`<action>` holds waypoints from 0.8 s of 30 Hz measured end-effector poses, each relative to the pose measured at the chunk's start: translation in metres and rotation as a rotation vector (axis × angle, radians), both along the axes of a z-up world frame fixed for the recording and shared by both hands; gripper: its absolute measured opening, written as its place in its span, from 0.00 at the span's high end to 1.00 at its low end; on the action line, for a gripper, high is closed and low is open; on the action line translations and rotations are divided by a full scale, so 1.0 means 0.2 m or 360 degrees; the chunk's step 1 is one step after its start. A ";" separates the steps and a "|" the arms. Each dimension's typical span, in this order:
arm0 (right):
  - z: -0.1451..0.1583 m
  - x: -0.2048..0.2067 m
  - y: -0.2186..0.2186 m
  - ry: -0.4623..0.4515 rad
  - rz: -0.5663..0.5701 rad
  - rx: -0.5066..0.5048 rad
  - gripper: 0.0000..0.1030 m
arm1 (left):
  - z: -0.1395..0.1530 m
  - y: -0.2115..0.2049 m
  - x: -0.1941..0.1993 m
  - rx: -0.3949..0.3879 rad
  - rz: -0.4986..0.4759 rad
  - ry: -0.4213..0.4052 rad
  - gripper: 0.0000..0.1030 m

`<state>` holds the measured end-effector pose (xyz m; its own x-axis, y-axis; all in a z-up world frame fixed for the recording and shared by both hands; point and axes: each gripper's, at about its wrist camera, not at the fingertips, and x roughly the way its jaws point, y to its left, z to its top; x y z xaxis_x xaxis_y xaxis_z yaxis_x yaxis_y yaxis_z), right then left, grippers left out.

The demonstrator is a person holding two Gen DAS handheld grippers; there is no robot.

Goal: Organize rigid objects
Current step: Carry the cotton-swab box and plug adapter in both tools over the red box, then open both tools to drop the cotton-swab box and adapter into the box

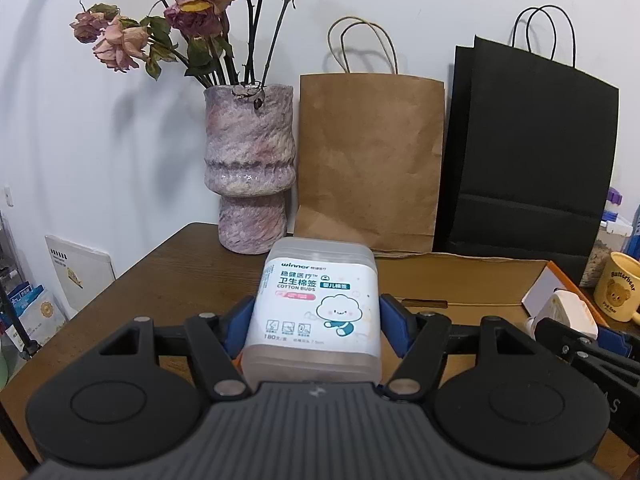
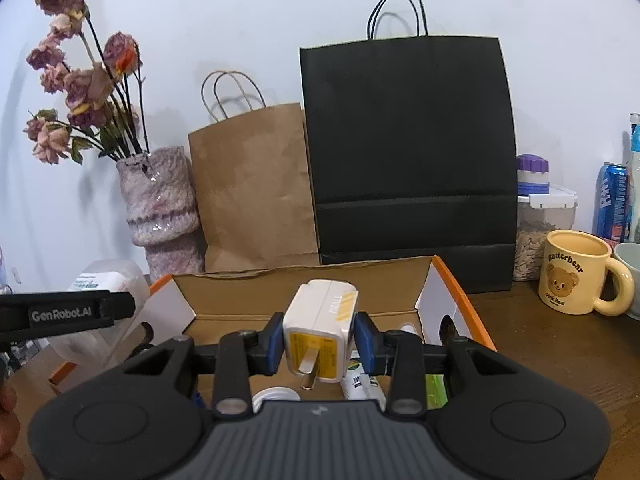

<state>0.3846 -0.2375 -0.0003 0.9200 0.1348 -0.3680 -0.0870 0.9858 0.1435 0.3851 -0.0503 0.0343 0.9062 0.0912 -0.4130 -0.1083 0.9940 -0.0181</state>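
Above the box [image 2: 304, 292], right gripper [image 2: 318, 346] pinches the plug [image 2: 320, 332], left gripper [image 1: 314, 320] the tub [image 1: 316, 300]: light, stiff, probably slippery; hold flat sides.

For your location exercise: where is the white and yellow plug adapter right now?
In the right wrist view, the plug adapter sits clamped in the right hand-held gripper, above the open cardboard box, in front of the black bag.

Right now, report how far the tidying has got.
Done: a few small items already lie in the cardboard box. In hand: the left tongs grip the cotton buds box above the table; the right tongs hold a white plug adapter over the box. Left: setting both down.
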 end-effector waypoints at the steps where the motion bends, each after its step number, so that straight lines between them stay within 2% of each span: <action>1: 0.00 0.01 0.00 0.0002 0.0001 -0.0005 0.65 | 0.00 0.00 0.01 0.0006 0.0001 0.0002 0.35; 12: -0.04 0.11 0.02 0.0027 0.0023 -0.0053 0.65 | -0.04 0.01 0.11 0.0033 -0.0017 0.0021 0.35; 22: -0.07 0.11 0.00 0.0061 0.0019 -0.0022 0.65 | -0.05 0.01 0.12 0.0049 -0.0049 0.0021 0.34; 24: -0.07 0.12 -0.01 0.0084 0.0021 -0.0006 0.64 | -0.06 0.01 0.11 0.0057 -0.0046 0.0013 0.29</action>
